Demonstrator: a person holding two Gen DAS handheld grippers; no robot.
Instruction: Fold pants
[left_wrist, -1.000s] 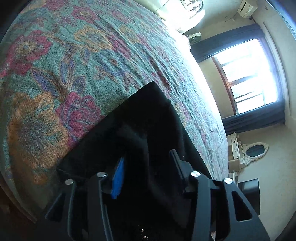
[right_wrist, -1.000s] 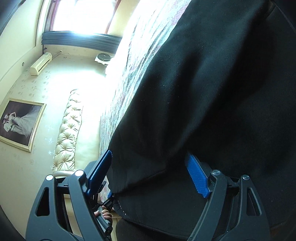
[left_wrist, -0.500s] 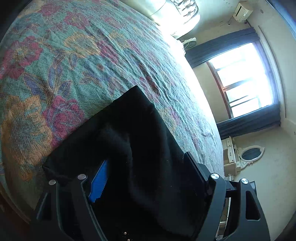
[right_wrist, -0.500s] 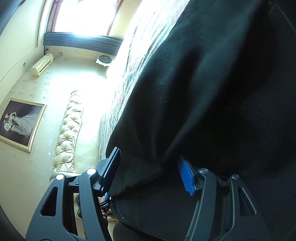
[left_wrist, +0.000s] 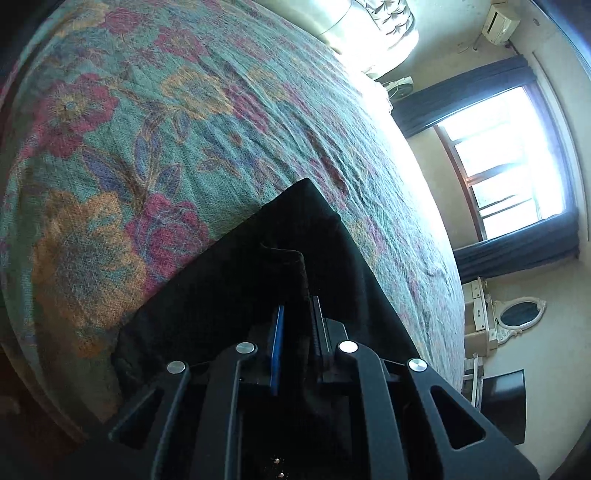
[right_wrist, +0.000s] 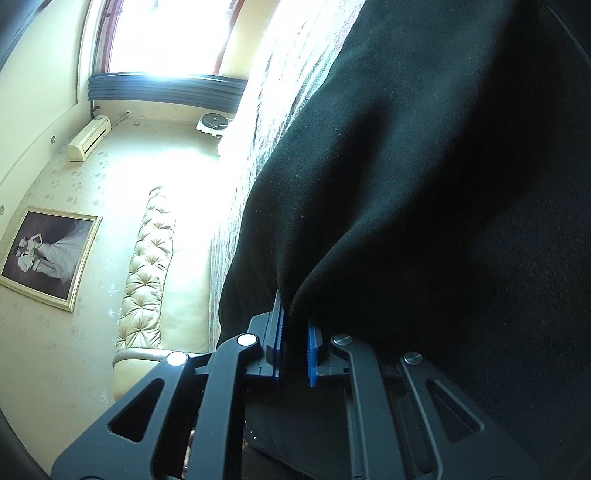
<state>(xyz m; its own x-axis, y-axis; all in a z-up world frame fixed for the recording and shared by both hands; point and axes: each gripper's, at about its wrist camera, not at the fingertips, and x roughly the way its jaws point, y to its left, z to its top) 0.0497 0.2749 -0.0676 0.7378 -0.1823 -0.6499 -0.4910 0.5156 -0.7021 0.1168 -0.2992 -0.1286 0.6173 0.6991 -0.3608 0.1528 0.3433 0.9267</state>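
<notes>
Pants (left_wrist: 236, 295) pinched: left gripper (left_wrist: 297, 314) jaws closing, right gripper (right_wrist: 293, 314) clamped.

pants (left_wrist: 236, 295) | black, soft cloth | lying on floral bedspread | edge bunched upward

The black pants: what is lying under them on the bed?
Under the black pants only the floral bedspread is seen, spreading out around them. Whatever lies directly beneath the cloth is covered, so nothing more can be told.
</notes>
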